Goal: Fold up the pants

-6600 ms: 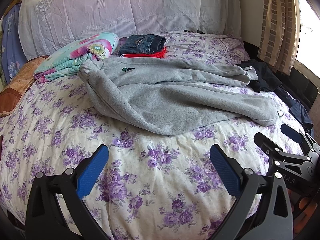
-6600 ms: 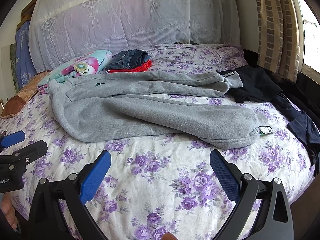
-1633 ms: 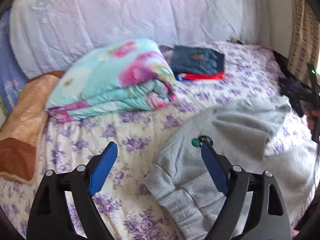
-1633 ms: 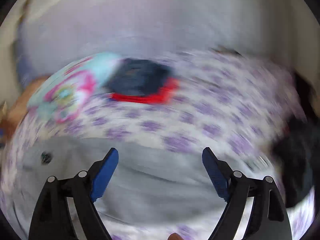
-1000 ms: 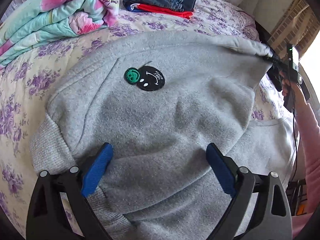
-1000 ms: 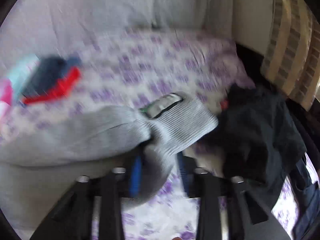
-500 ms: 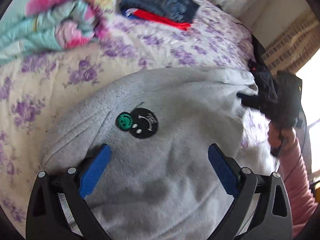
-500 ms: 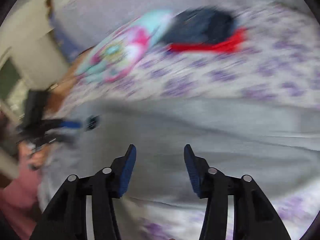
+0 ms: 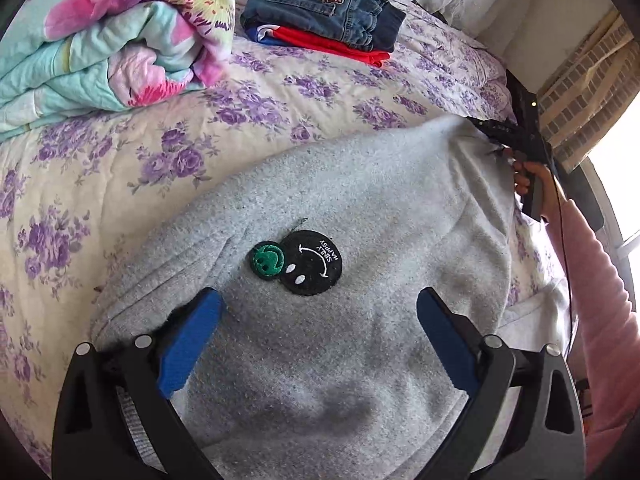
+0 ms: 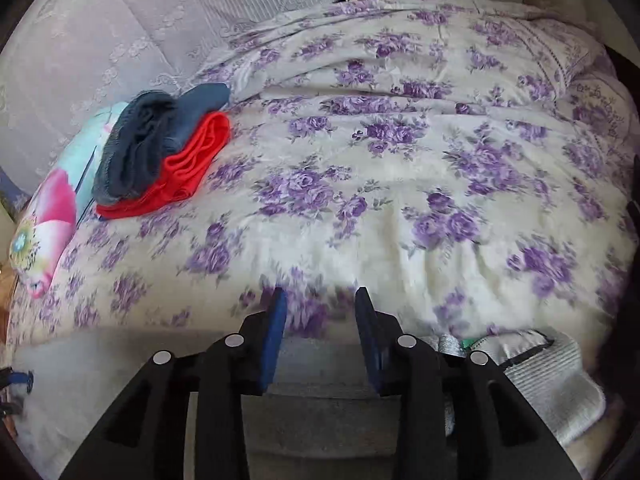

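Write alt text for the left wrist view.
Grey sweatpants with a smiley patch lie on a purple-floral bedspread, under the left gripper, jaws wide open. The right gripper holds their far end; folded jeans lie behind.

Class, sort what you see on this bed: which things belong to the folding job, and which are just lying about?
In the job:
grey sweatpants
left hand-held gripper
right hand-held gripper

Lying about:
floral quilt roll
folded jeans
red garment

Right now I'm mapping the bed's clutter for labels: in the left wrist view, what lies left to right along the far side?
Floral quilt → folded jeans on the red garment → curtain.
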Action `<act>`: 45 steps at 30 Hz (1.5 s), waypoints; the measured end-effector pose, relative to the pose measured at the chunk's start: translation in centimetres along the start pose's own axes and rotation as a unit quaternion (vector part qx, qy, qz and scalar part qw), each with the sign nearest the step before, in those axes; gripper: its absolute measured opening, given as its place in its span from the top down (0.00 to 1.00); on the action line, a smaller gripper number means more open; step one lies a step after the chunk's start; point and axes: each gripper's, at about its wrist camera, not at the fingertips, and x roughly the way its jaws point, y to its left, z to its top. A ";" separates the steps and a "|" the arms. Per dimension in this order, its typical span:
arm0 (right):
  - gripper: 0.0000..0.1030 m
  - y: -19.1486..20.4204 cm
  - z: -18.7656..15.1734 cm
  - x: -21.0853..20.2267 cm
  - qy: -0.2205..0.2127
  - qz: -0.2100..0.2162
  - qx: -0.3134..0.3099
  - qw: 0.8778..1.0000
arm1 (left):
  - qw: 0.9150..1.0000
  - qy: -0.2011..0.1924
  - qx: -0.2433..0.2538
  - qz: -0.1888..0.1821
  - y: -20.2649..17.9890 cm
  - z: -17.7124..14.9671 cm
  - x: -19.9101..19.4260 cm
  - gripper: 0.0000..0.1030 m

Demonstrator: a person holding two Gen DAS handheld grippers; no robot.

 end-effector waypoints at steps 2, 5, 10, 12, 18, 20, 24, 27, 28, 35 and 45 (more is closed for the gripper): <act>0.46 2.2 -1.0 -2.5 -0.035 0.025 -0.014 0.999 | 1.000 -0.008 -0.003 0.004 -0.3 0.4 -0.4 0.07; 0.43 8.1 -3.4 -5.8 -0.032 0.141 -0.070 0.987 | 0.999 -0.032 0.008 0.002 -1.5 1.0 -1.4 0.07; 0.37 19.3 -9.0 -6.0 0.034 0.178 -0.241 0.953 | 0.998 -0.019 0.041 0.042 -3.1 1.8 0.5 0.07; 0.37 19.9 -10.5 -5.2 0.054 0.128 -0.285 0.949 | 0.998 -0.011 0.022 0.055 -1.5 2.0 1.4 0.08; 0.15 3.8 -9.8 -6.9 0.039 -0.070 -0.159 0.984 | 0.999 -0.021 -0.041 0.017 2.3 1.1 -1.6 0.20; 0.15 0.6 -10.1 -7.8 0.044 -0.118 -0.117 0.985 | 0.998 -0.023 -0.051 0.020 2.5 0.6 -2.5 0.19; 0.16 4.7 -11.1 -10.8 0.010 -0.089 -0.121 0.989 | 0.998 -0.045 -0.021 0.027 -1.3 -0.2 -4.1 0.11; 0.16 12.5 -12.3 -11.6 -0.010 -0.018 -0.177 0.984 | 0.998 -0.049 0.023 0.030 -5.3 -0.8 -3.7 0.06; 0.16 15.2 -12.7 -11.4 -0.012 0.003 -0.198 0.980 | 0.998 -0.041 0.033 0.035 -6.2 -1.0 -3.1 0.05; 0.16 22.2 -18.4 -8.3 0.082 0.042 -0.289 0.953 | 0.995 0.033 0.050 0.077 -5.6 -7.0 -0.4 0.05; 0.03 20.9 -13.7 -15.6 0.041 0.056 -0.339 0.938 | 0.984 -0.073 0.069 0.147 -0.4 -3.2 -10.9 0.05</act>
